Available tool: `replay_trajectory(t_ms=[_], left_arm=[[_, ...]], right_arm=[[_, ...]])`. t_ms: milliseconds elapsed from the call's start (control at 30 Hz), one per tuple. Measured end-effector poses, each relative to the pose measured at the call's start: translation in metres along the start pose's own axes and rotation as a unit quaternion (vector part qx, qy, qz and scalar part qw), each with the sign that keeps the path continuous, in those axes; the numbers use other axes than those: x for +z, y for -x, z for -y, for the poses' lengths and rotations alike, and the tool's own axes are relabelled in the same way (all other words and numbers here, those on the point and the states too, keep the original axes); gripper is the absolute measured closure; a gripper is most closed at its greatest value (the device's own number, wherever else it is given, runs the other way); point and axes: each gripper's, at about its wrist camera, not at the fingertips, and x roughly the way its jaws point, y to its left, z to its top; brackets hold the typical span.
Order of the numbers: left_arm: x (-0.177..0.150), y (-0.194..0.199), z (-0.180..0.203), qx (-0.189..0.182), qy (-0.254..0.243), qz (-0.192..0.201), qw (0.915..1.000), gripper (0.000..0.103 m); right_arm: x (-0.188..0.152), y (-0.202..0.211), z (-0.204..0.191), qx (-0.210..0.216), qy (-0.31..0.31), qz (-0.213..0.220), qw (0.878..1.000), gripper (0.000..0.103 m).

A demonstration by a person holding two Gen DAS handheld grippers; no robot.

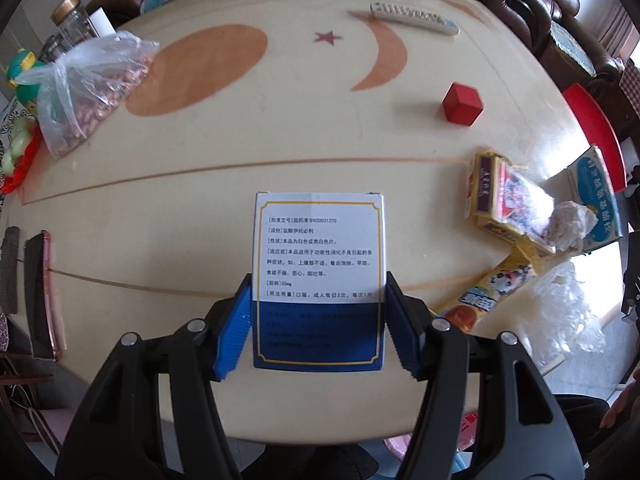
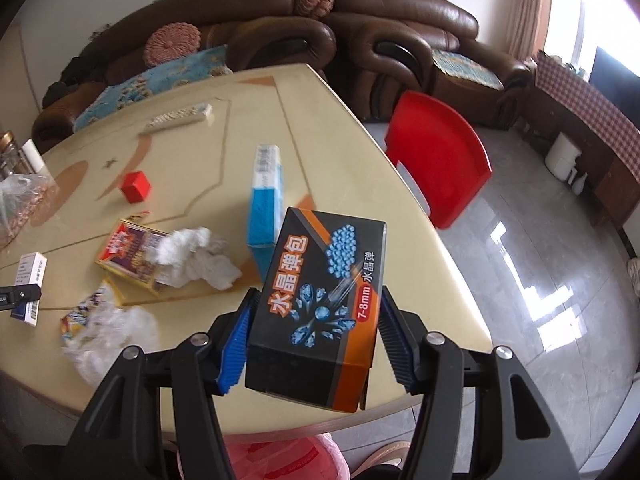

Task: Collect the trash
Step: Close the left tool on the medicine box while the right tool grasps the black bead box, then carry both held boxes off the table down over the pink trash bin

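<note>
My left gripper (image 1: 318, 300) is shut on a white and blue medicine box (image 1: 318, 264), held above the cream table (image 1: 200, 220); the same box (image 2: 30, 280) shows at the far left of the right wrist view. My right gripper (image 2: 316, 312) is shut on a black and orange box (image 2: 320, 304) printed with blue beads, lifted over the table's near edge. On the table lie a yellow and purple carton (image 2: 128, 254), a crumpled white tissue (image 2: 196, 258), a standing blue and white box (image 2: 264, 204), a snack wrapper (image 1: 488, 292) and clear crumpled plastic (image 2: 112, 336).
A red cube (image 1: 462, 103), a remote control (image 1: 414, 16), a bag of peanuts (image 1: 96, 88), a glass jar (image 1: 74, 20) and a phone (image 1: 42, 292) sit on the table. A red chair (image 2: 436, 160) and brown sofas (image 2: 280, 12) stand beyond. A pink bag (image 2: 280, 458) hangs below the table edge.
</note>
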Motion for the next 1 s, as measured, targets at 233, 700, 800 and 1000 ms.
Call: replay_trajectory(t_ms=[233,700,800,1000], left_arm=[[-0.014,0.047,0.008,0.002,-0.011,0.052,0.9986,0.042],[-0.079,0.133,0.058,-0.024,-0.066,0.128,0.9892,0.042],[-0.094,0.142,0.067,-0.029,-0.073,0.134,0.9879,0.042],[-0.126,0.151,0.084,-0.040,-0.096,0.135,0.9854,0.042]], right_arm=[[0.003,0.039,-0.017,0.048,0.025,0.021,0.998,0.046],[-0.026,0.119,-0.025,0.099,0.074,0.049,0.991,0.046],[-0.033,0.129,-0.024,0.104,0.077,0.050,0.990,0.046],[-0.055,0.147,-0.024,0.109,0.096,0.046,0.988,0.046]])
